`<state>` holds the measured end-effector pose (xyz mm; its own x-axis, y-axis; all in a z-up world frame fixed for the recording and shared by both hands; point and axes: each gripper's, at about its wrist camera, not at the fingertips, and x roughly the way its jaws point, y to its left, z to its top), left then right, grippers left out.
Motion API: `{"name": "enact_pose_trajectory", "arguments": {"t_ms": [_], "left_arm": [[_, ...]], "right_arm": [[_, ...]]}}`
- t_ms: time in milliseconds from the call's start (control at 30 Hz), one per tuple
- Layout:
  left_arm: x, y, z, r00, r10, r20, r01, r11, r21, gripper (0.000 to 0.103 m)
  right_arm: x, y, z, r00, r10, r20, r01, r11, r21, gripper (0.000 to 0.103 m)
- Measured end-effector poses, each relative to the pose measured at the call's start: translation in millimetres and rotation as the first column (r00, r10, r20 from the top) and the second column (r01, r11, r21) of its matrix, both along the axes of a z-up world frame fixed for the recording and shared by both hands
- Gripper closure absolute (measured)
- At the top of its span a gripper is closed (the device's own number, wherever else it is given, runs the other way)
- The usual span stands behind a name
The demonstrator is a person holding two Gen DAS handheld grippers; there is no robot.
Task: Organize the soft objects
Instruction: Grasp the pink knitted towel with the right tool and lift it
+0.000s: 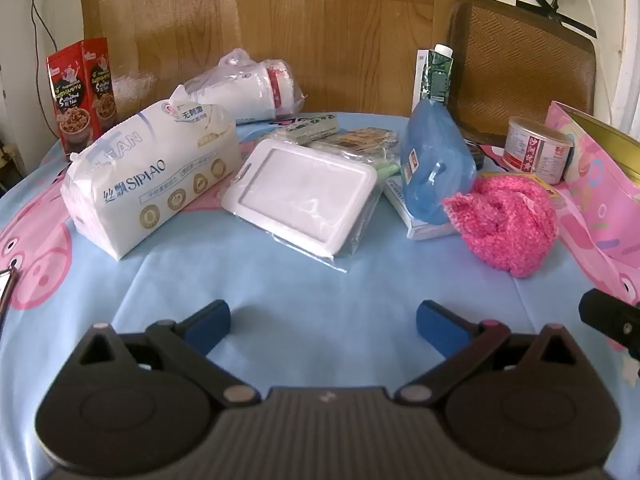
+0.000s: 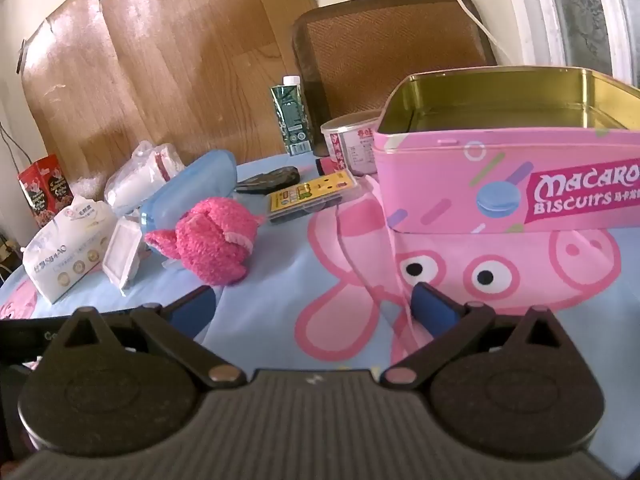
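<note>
A fluffy pink fabric bundle (image 1: 506,222) lies on the blue cartoon tablecloth (image 1: 280,280) right of centre; it also shows in the right wrist view (image 2: 216,240). A white SIPIAO tissue pack (image 1: 148,176) lies at the left, and shows in the right wrist view (image 2: 64,256). An open pink Macaron Biscuits tin (image 2: 500,160) stands at the right, empty inside. My left gripper (image 1: 323,322) is open and empty, low over the cloth in front of the items. My right gripper (image 2: 314,306) is open and empty, in front of the tin.
A white plastic case in a clear sleeve (image 1: 304,200), a blue pouch (image 1: 436,160), bagged paper cups (image 1: 248,88), a green carton (image 1: 438,76), a round can (image 1: 536,152), red snack boxes (image 1: 82,92), a yellow card case (image 2: 312,196). A wooden board and chair stand behind.
</note>
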<state>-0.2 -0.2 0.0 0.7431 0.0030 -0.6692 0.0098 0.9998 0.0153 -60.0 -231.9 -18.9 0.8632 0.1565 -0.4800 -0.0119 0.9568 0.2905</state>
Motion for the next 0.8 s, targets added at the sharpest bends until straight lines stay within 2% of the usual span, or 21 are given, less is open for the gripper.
{"name": "enact_pose_trajectory", "arguments": {"t_ms": [233, 300, 367, 433, 600, 667, 733, 767, 800], "left_arm": [[-2, -1, 0, 1.000, -0.012, 0.003, 0.012, 1.000, -0.004, 0.000], [-3, 1, 1, 1.000, -0.028, 0.004, 0.028, 1.000, -0.006, 0.000], [-6, 2, 2, 0.999, -0.048, 0.011, 0.048, 0.999, -0.007, 0.000], [-8, 5, 2, 0.998, -0.059, 0.016, 0.059, 0.998, -0.013, 0.000], [-13, 22, 5, 0.996, -0.069, 0.054, 0.075, 0.990, -0.122, 0.001], [-12, 28, 7, 0.996, -0.068, 0.054, 0.076, 0.984, -0.159, 0.007], [-13, 33, 9, 0.996, -0.077, 0.054, 0.086, 0.977, -0.194, 0.021], [-13, 36, 11, 0.995, -0.090, 0.048, 0.099, 0.968, -0.230, 0.024], [-13, 38, 12, 0.994, -0.103, 0.040, 0.110, 0.958, -0.266, 0.030]], "right_arm": [[-2, 1, 1, 1.000, 0.013, 0.001, -0.013, 1.000, -0.017, 0.000], [-3, 6, 3, 1.000, 0.022, 0.012, -0.021, 0.999, -0.031, 0.006], [-2, 10, 5, 0.998, 0.069, 0.013, -0.068, 0.996, -0.057, 0.028], [1, 18, 8, 0.989, 0.144, 0.021, -0.141, 0.983, -0.118, 0.039], [20, 35, 21, 0.967, 0.248, 0.061, -0.227, 0.945, -0.237, 0.040], [37, 39, 21, 0.959, 0.280, 0.038, -0.264, 0.935, -0.236, 0.039], [52, 44, 18, 0.948, 0.319, 0.017, -0.306, 0.924, -0.230, 0.039], [57, 45, 15, 0.942, 0.337, 0.002, -0.327, 0.916, -0.231, 0.051], [56, 48, 12, 0.938, 0.347, -0.009, -0.340, 0.913, -0.227, 0.052]]}}
